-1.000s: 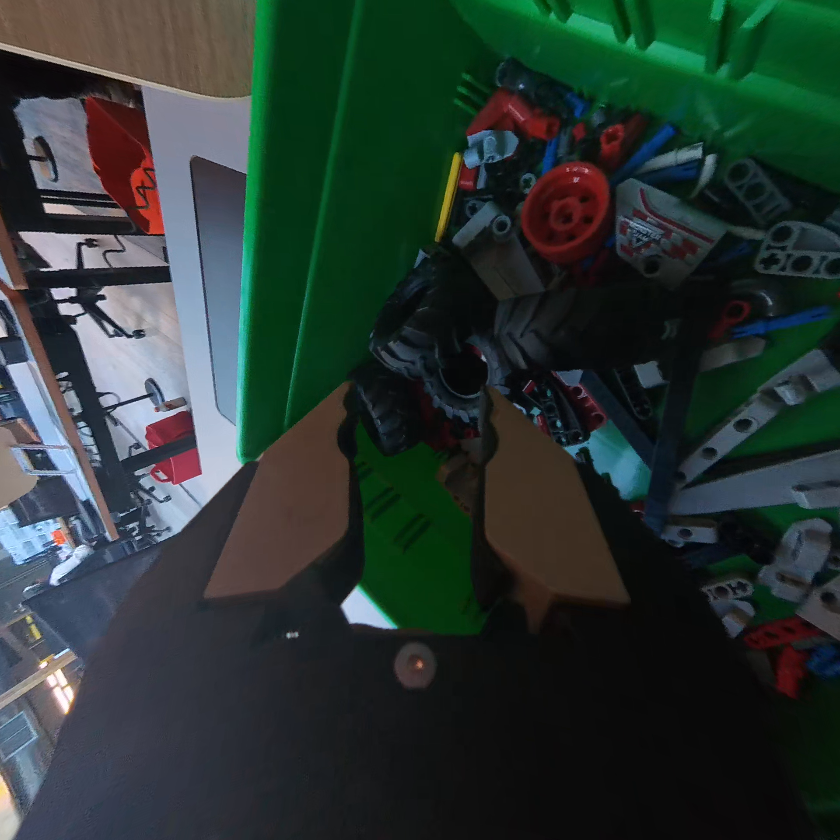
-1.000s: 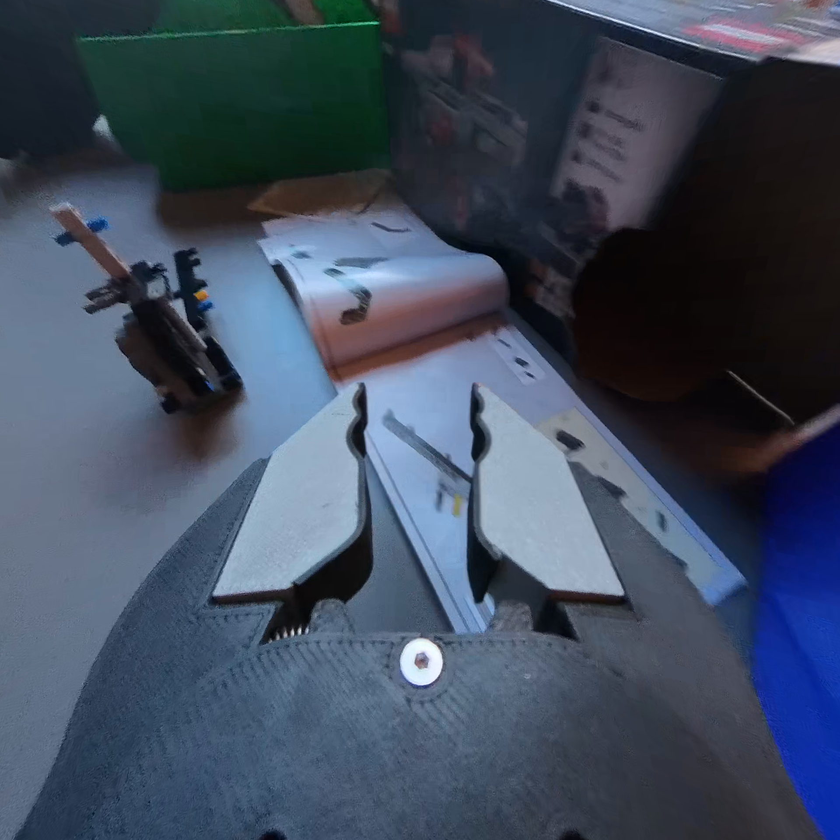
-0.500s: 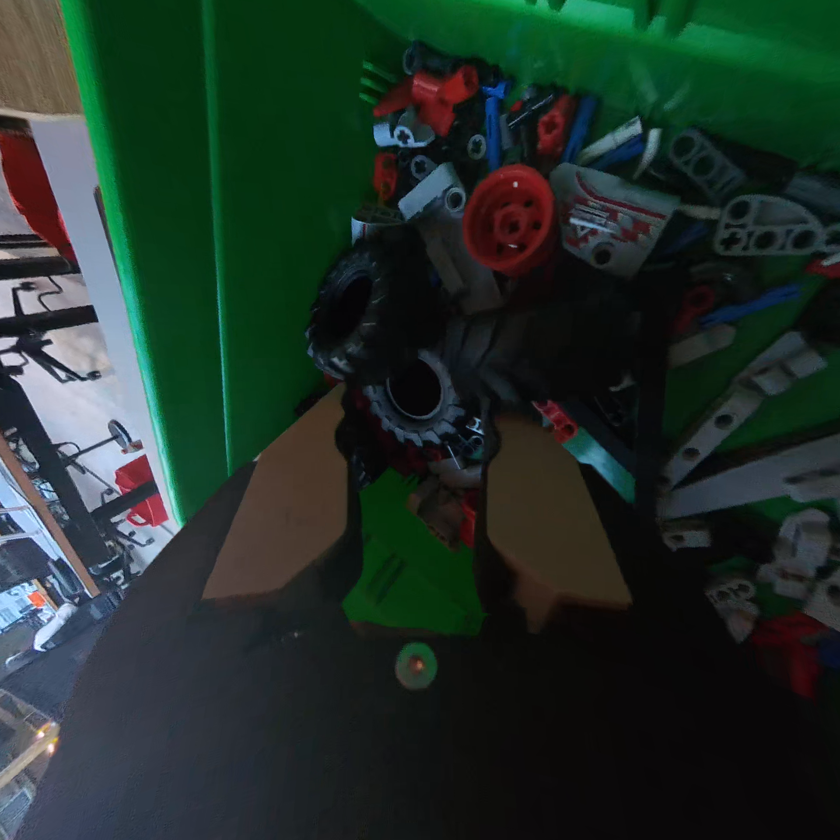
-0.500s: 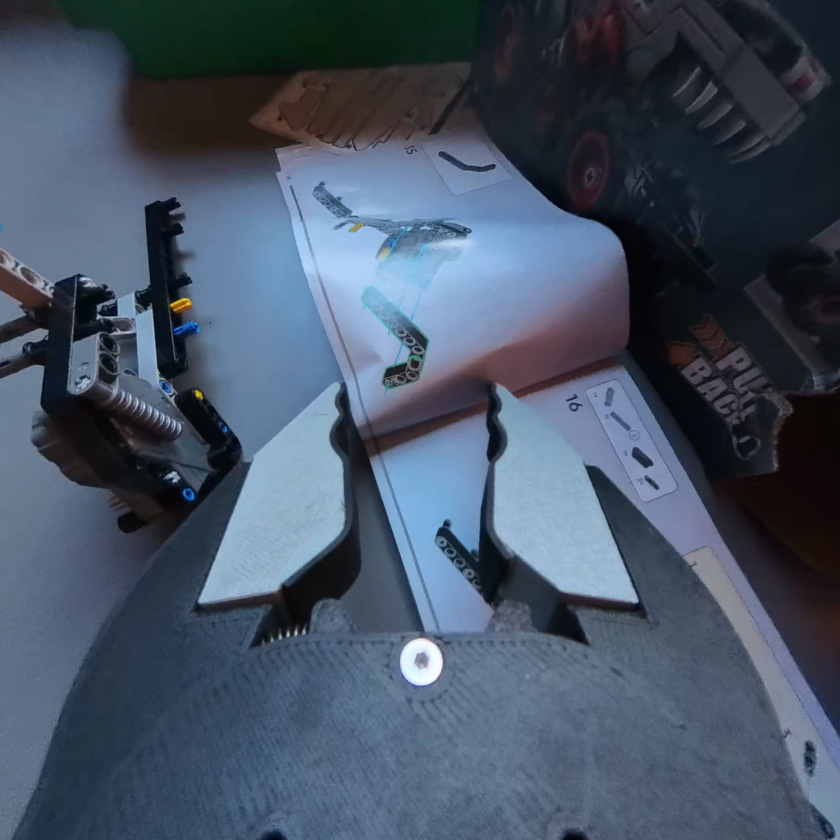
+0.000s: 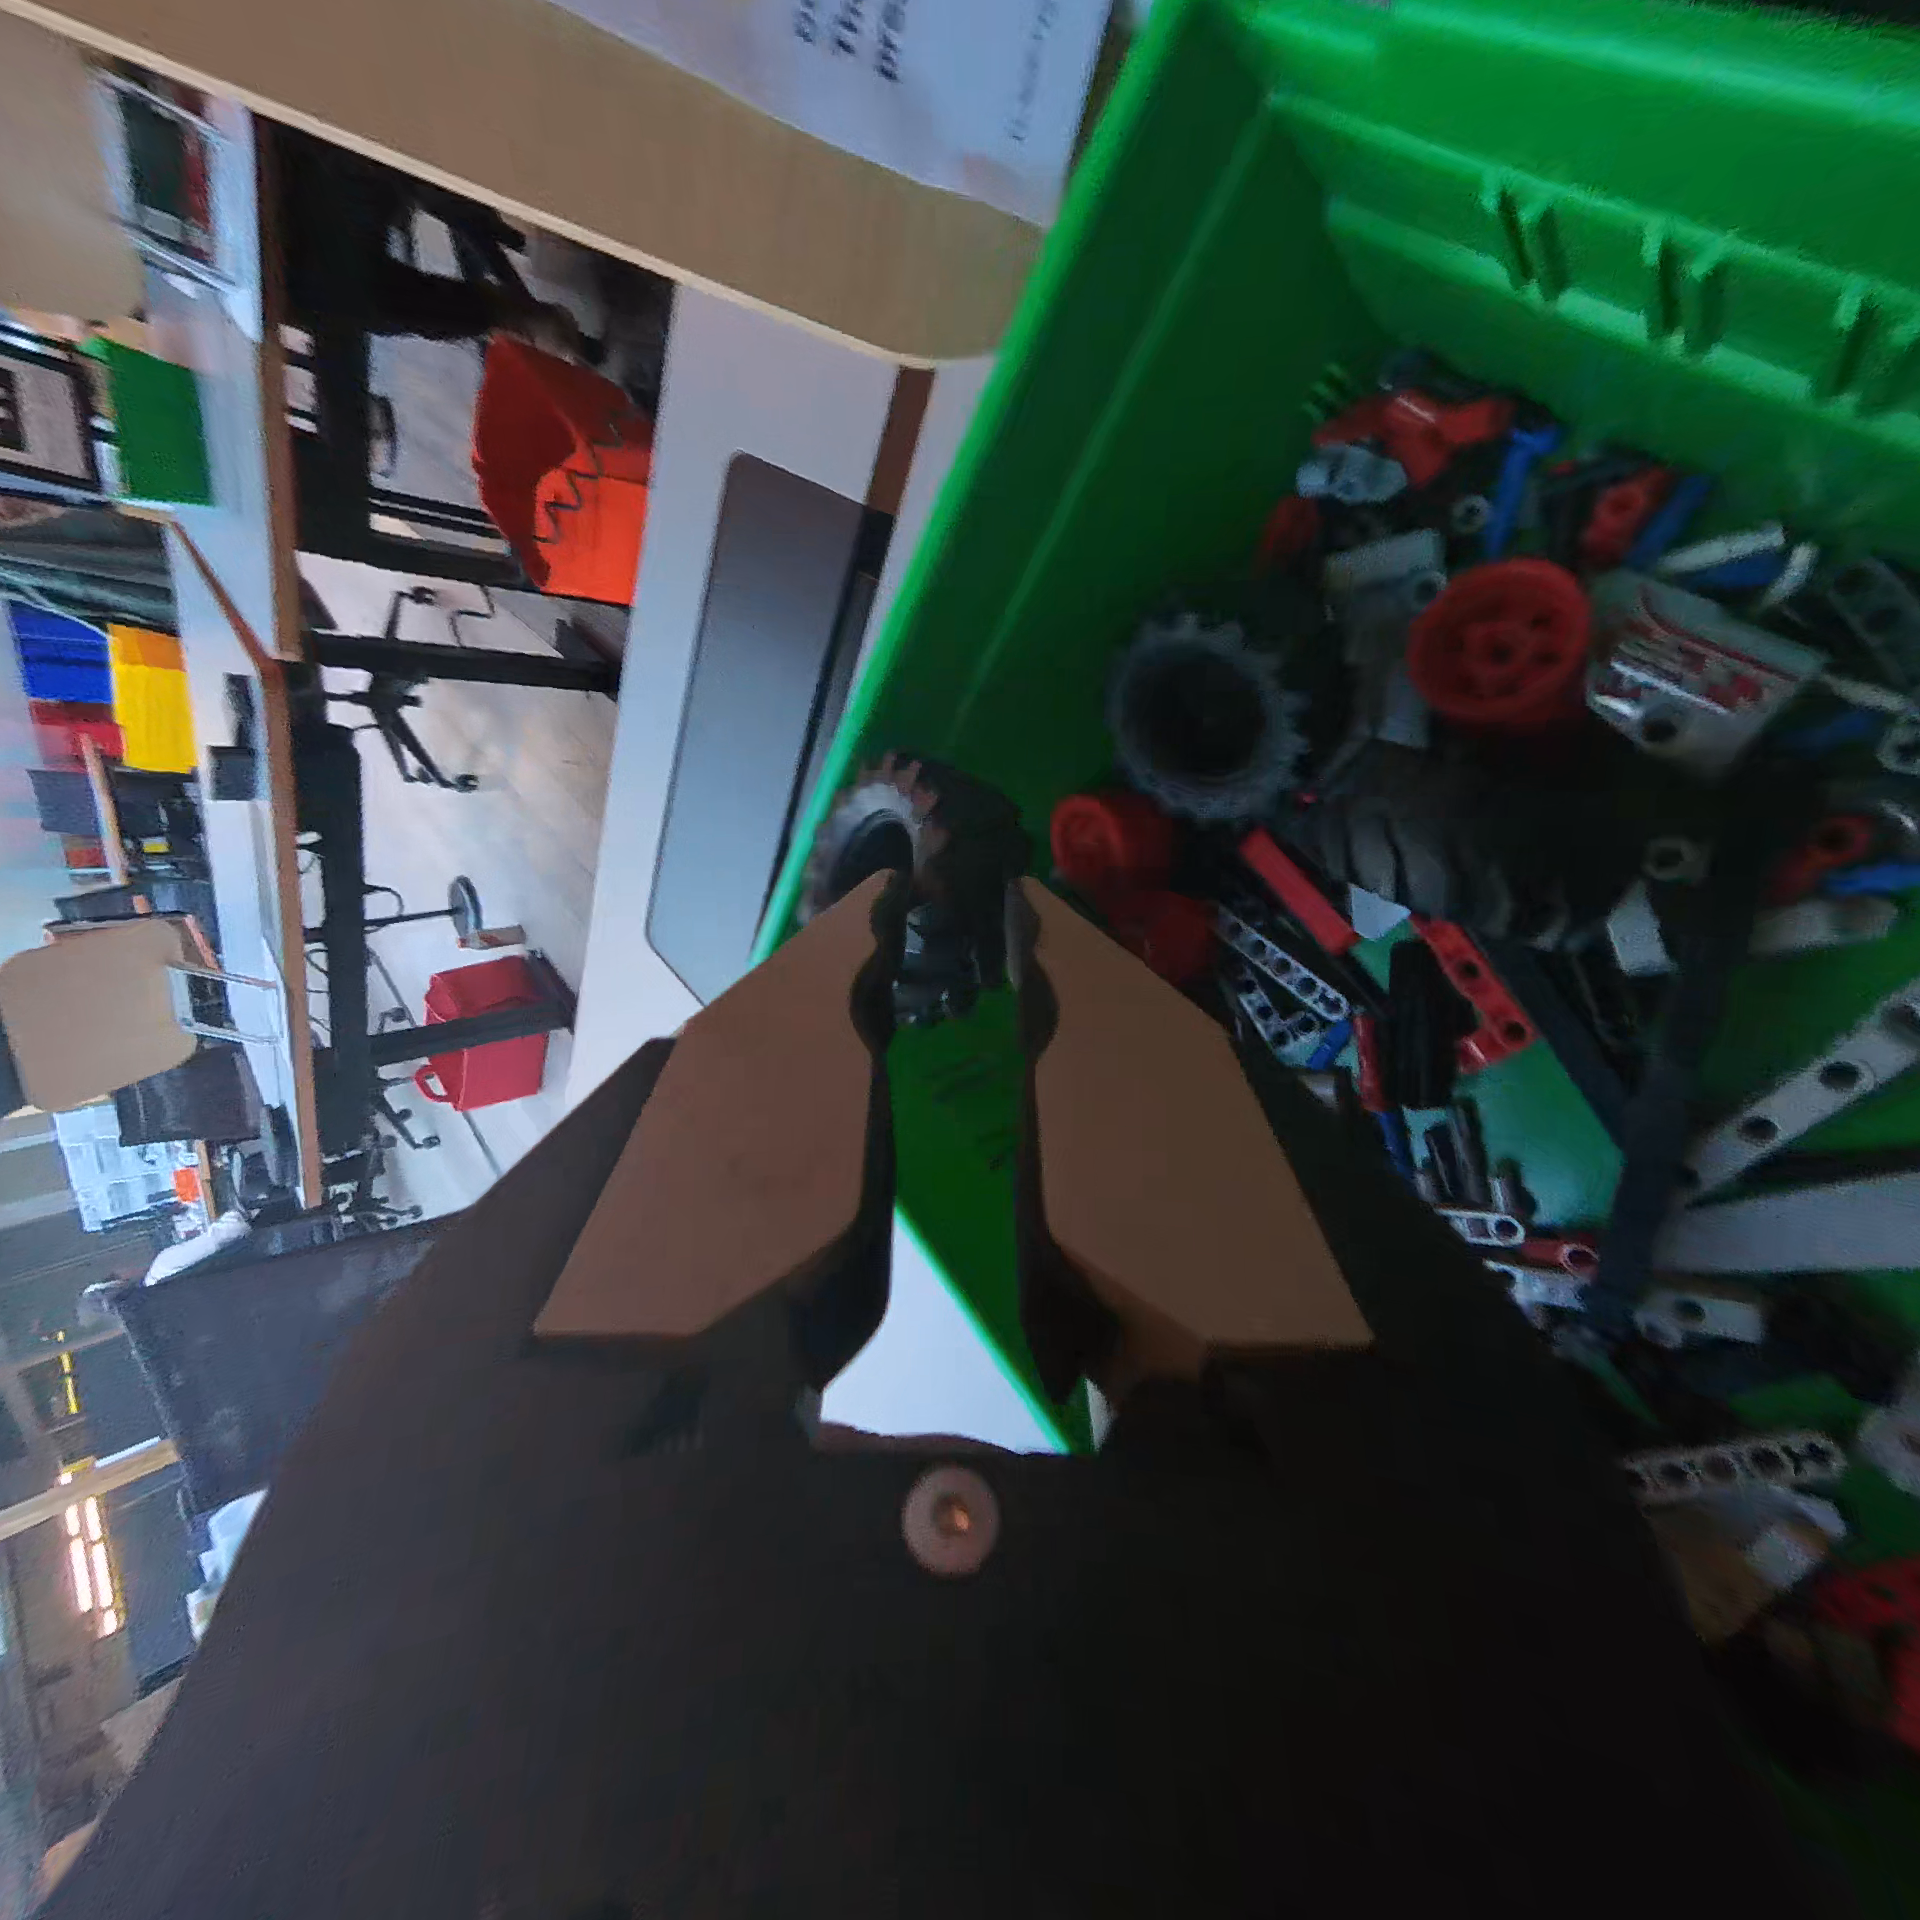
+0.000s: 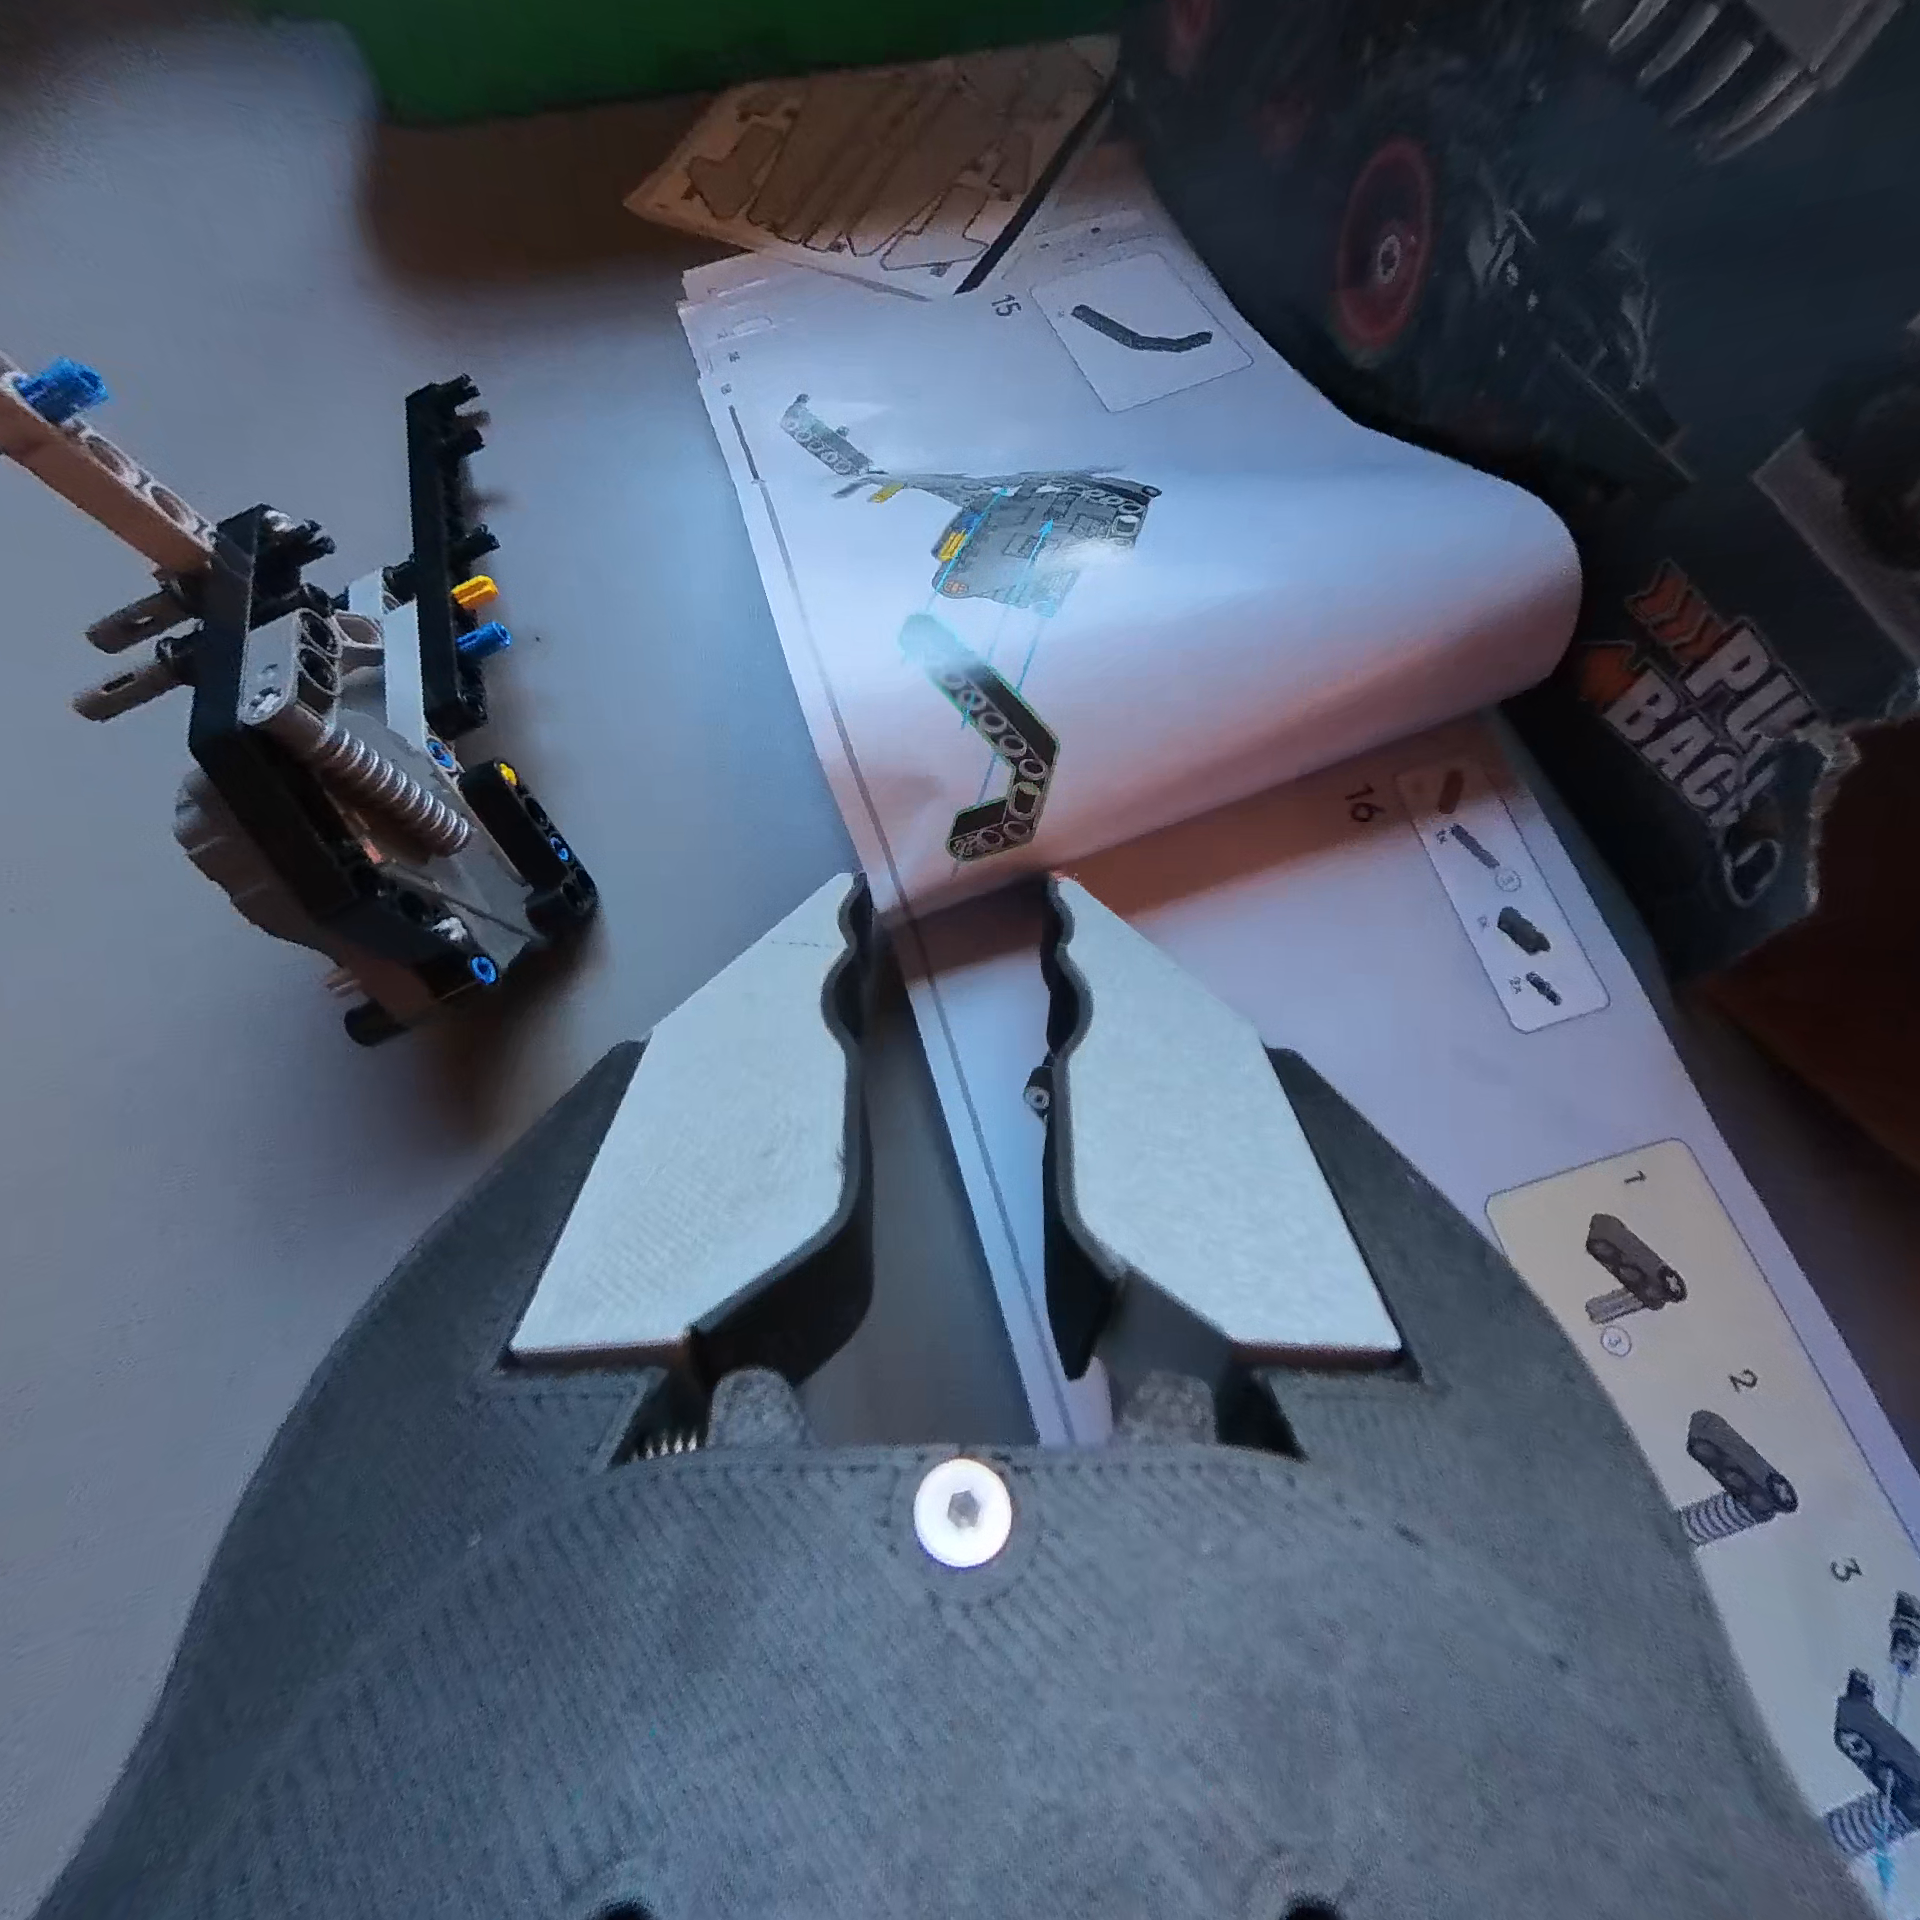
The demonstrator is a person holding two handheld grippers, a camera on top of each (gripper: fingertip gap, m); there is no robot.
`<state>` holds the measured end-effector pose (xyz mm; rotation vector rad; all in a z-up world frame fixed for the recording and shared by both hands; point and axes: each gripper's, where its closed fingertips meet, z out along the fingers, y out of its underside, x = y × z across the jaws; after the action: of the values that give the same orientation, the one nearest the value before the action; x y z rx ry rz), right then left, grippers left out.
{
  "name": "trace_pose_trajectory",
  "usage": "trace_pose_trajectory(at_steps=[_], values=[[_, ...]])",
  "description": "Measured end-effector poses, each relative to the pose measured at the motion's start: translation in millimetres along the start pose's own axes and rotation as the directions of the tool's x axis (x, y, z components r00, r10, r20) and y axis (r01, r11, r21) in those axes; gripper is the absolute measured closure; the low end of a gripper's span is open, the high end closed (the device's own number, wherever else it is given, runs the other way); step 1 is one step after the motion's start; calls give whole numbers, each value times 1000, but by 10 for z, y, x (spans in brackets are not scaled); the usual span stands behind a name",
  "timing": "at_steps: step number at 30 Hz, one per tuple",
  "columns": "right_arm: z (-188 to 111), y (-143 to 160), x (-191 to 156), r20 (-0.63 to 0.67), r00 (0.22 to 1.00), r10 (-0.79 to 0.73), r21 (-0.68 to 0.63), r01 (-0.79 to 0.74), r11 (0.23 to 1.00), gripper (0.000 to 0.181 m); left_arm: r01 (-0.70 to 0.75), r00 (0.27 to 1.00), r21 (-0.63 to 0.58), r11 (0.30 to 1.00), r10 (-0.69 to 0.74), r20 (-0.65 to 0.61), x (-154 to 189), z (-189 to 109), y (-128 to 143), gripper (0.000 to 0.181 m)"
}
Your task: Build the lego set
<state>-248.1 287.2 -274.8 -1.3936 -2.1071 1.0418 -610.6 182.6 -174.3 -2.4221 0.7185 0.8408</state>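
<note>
In the left wrist view my left gripper (image 5: 951,896) is shut on a black tyre (image 5: 935,862) and holds it over the left wall of the green bin (image 5: 997,582). Loose parts fill the bin, among them another black tyre (image 5: 1205,717) and a red wheel hub (image 5: 1501,644). In the right wrist view my right gripper (image 6: 956,904) is open and empty, low over the open instruction booklet (image 6: 1195,665). The partly built black and grey lego frame (image 6: 343,748) lies on the table to its left.
The dark set box (image 6: 1558,260) stands behind the booklet at the right. A sticker sheet (image 6: 883,177) lies behind the booklet, with the green bin's wall (image 6: 727,42) beyond it. White and grey beams (image 5: 1787,1132) lie at the bin's right side. Left tips to right tips: about 40 cm. About 11 cm separates my left fingertips from the red wheel hub (image 5: 1501,644).
My left gripper has closed on a black tyre and lifted it out of the pile toward the bin's left wall. My right gripper has moved over the booklet and stays open.
</note>
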Motion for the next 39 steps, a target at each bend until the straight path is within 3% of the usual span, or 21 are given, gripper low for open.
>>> trace_pose_trajectory(at_steps=[3, 6, 10, 11, 12, 14, 16, 17, 20, 23, 25, 27, 29, 33, 34, 35, 37, 39], values=[[-18, 9, -13, 1, 1000, -10, 3, 10, 1000, 152, 29, 999, -29, 999, -28, 28, -30, 84, 58, 154], [-41, -15, -1, -13, 1000, -11, 25, 11, 1000, 151, 145, 987, -6, 989, -146, -69, 54, 132, 8, 142], [-35, 1, -4, -13, 1000, -7, 15, 8, 1000, 152, 219, 944, -163, 962, -251, -214, 344, 270, 209, 146], [-31, 6, -4, -13, 1000, -9, 12, 9, 1000, 153, 221, 926, -212, 952, -273, -261, 455, 313, 262, 140], [-26, 11, -5, -14, 1000, -10, 7, 10, 1000, 153, 204, 931, -237, 950, -264, -254, 482, 384, 306, 129], [-20, 16, -5, -16, 1000, -13, 2, 13, 1000, 153, 207, 945, -243, 948, -257, -200, 428, 515, 315, 123], [-21, 15, -4, -19, 1000, -15, 3, 15, 1000, 154, 253, 920, -253, 934, -313, -235, 423, 502, 308, 134], [-21, 15, -3, -19, 1000, -15, 3, 15, 1000, 155, 259, 917, -250, 933, -319, -239, 406, 450, 334, 157], [-19, 16, -4, -17, 1000, -14, 1, 14, 1000, 155, 147, 857, -281, 948, -264, -443, 738, -24, 473, 159], [-16, 17, -6, -11, 1000, -8, 0, 8, 1000, 155, 91, 917, -375, 923, -225, -330, 651, -311, 826, 158], [-17, 16, -5, -9, 1000, -6, 1, 6, 1000, 155, 167, 938, -307, 937, -247, -242, 442, -314, 693, 156], [-15, 17, -2, -12, 1000, -7, 0, 7, 1000, 155, 256, 942, -163, 953, -284, -181, 215, -202, 360, 155], [-14, 19, 0, -17, 1000, -11, -1, 11, 1000, 155, 332, 931, -110, 937, -344, -122, 68, -6, 151, 153], [-12, 19, -4, -22, 1000, -20, -2, 20, 1000, 156, 332, 913, -252, 909, -377, -156, 333, 477, 209, 133], [-12, 21, -8, -21, 1000, -21, -3, 21, 1000, 156, 327, 910, -283, 901, -381, -162, 391, 561, 257, 153], [-12, 22, -12, -20, 1000, -22, -3, 22, 1000, 156, 329, 907, -316, 890, -391, -154, 411, 627, 322, 159], [-14, 23, -18, -19, 1000, -24, -3, 24, 1000, 156, 338, 905, -356, 871, -405, -130, 394, 720, 435, 158], [-13, 24, -19, -18, 1000, -24, -4, 24, 1000, 156, 334, 897, -322, 886, -404, -180, 436, 729, 384, 166]])
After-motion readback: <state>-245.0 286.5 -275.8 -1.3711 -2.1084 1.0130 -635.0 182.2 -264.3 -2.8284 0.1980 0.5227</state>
